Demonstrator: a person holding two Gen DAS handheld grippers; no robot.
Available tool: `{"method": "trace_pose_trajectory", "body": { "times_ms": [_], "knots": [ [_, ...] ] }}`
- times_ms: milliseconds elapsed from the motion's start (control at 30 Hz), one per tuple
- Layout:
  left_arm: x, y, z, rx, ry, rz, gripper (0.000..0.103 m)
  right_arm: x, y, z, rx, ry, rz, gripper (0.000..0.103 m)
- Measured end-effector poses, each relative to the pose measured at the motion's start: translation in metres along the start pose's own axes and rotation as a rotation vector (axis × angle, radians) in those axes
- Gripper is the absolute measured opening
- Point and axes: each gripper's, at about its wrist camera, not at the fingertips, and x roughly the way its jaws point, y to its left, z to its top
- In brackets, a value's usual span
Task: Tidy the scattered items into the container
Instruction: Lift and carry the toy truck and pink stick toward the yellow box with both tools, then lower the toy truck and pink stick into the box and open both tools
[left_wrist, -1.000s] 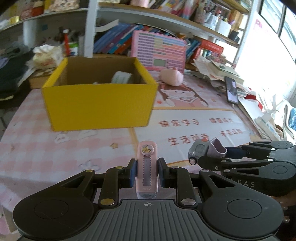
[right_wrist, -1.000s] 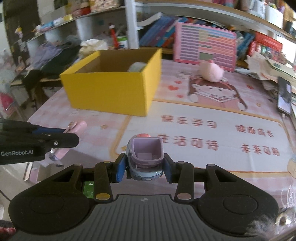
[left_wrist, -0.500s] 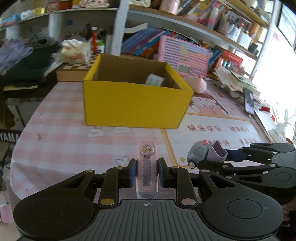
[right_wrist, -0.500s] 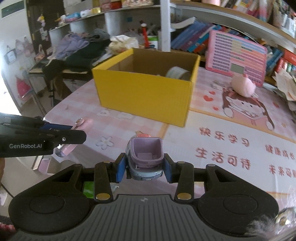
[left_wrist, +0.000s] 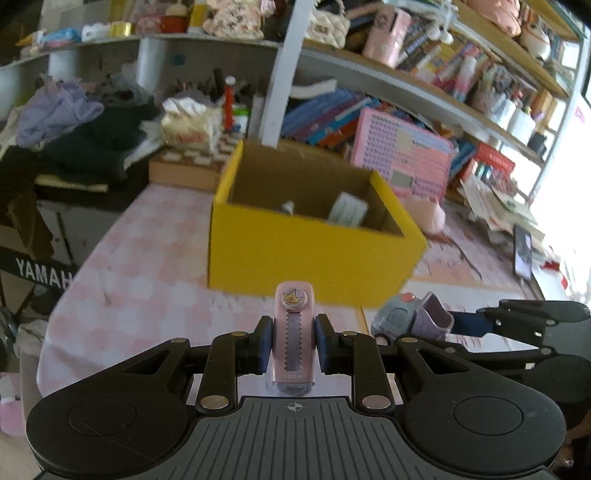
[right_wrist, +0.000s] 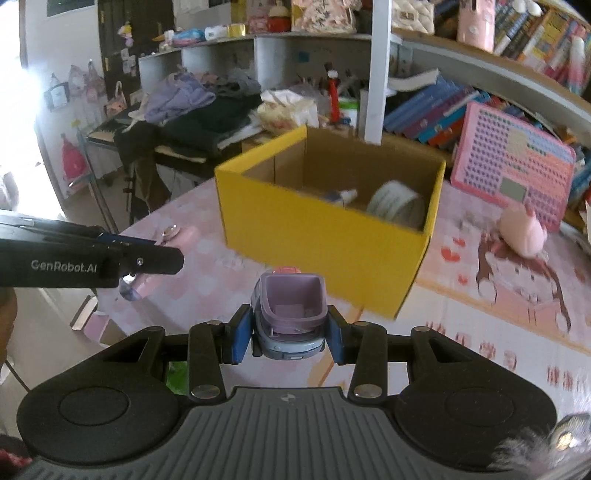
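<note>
The left gripper (left_wrist: 294, 345) is clamped on a pink eraser (left_wrist: 293, 338), its blue pads pressing both long sides, the crown end pointing forward. The right gripper (right_wrist: 289, 330) is clamped on a toy truck (right_wrist: 290, 317), a grey cab with a lilac open bed, squeezed between the pads. Both are held above the pink checked table (left_wrist: 147, 280), short of the yellow box (left_wrist: 310, 254), which stands open on the table ahead.

The left view shows the truck (left_wrist: 413, 319) from the side. It also shows a phone (left_wrist: 522, 256) lying at the table's right edge. The right view shows the eraser (right_wrist: 177, 234) poking out past the left gripper's finger. It looks deeper into the box (right_wrist: 325, 236), where a tape roll (right_wrist: 397, 205) and a small bottle (right_wrist: 341, 195) lie. A pink plush (right_wrist: 522, 232) sits on the table right of the box.
</note>
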Motion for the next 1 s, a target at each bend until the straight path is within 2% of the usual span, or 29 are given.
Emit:
{"method": "trace_pose_trajectory", "body": {
  "times_ms": [300, 500, 600, 733, 833, 1000],
  "knots": [
    [0.017, -0.006, 0.052, 0.028, -0.106, 0.033, 0.023, 0.014, -0.042, 0.062, 0.076, -0.101, 0.049, 0.039],
    [0.045, -0.013, 0.085, 0.076, -0.122, 0.061, 0.023, 0.041, -0.061, 0.091, 0.02, -0.144, 0.039, 0.039],
    [0.069, -0.012, 0.102, 0.089, -0.097, 0.062, 0.023, 0.065, -0.069, 0.102, -0.02, -0.121, 0.036, 0.039],
    [0.107, -0.008, 0.121, 0.117, -0.041, 0.064, 0.023, 0.103, -0.079, 0.117, -0.058, -0.051, 0.073, 0.039],
    [0.14, -0.004, 0.128, 0.153, 0.05, 0.077, 0.023, 0.134, -0.089, 0.128, -0.014, 0.044, 0.14, 0.039],
    [0.183, 0.003, 0.137, 0.178, 0.16, 0.125, 0.023, 0.175, -0.087, 0.134, -0.107, 0.18, 0.134, 0.039]
  ]
}}
